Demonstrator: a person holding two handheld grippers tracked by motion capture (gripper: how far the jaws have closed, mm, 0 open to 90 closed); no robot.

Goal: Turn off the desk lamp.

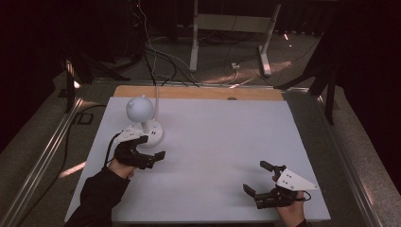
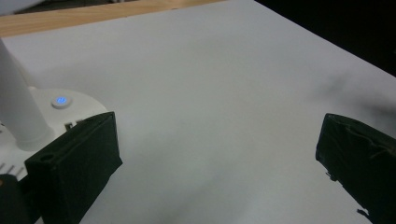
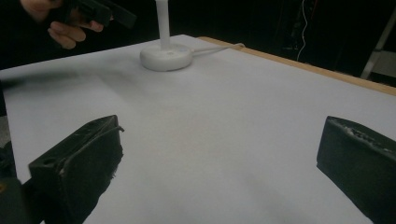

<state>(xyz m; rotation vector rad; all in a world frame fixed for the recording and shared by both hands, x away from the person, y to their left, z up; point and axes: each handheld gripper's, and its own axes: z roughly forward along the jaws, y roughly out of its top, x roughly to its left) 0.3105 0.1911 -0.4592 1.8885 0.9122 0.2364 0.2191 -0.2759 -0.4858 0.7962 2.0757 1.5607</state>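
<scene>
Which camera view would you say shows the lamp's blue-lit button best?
The left gripper view: the button sits close and glows blue on the lamp base. In the high view it is a tiny speck; in the right gripper view it is indistinct.

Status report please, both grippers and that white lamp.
Left gripper open, beside the lamp base. Right gripper open over bare white table. White lamp upright, button lit blue. Nothing in the way.

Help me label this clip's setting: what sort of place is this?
Probably a lab or recording workspace, not a home: a white-covered table with just a small white lamp, loose cables across the floor, and a bare metal stand behind it in a dark room.
</scene>
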